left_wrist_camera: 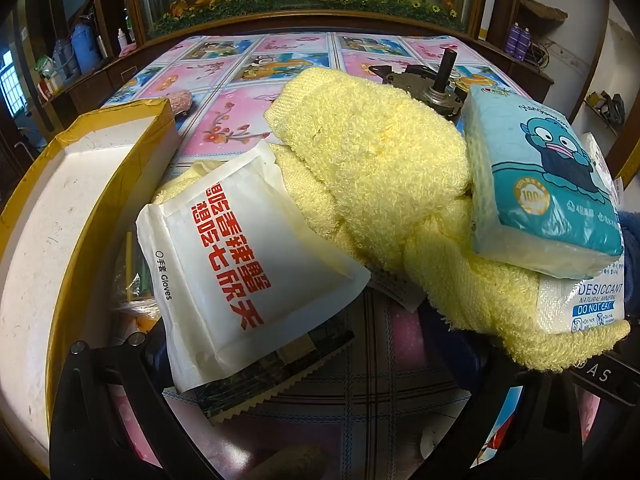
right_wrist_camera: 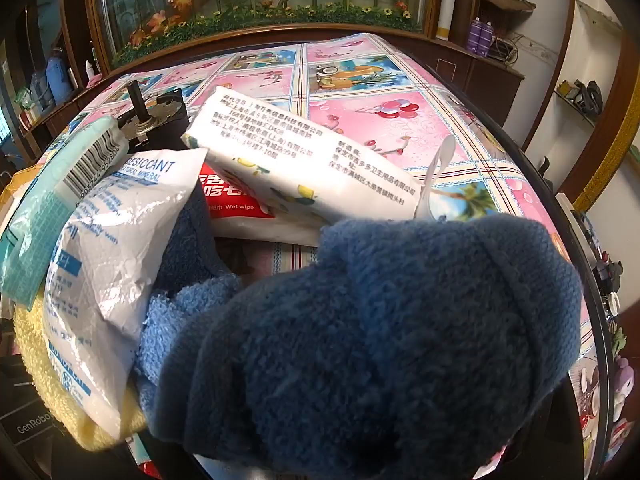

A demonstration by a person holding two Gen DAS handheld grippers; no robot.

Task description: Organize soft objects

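The blue towel hid the right gripper's fingers entirely, running off the bottom edge. Ahead of the left fingers, the yellow towel covered most of a metal motor; the foam box beside them was cut off

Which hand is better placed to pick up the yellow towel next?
Left. The yellow towel fills the middle of the left wrist view, ahead of the open left gripper. In the right wrist view it shows only at the left edge, and the blue towel lies ahead.
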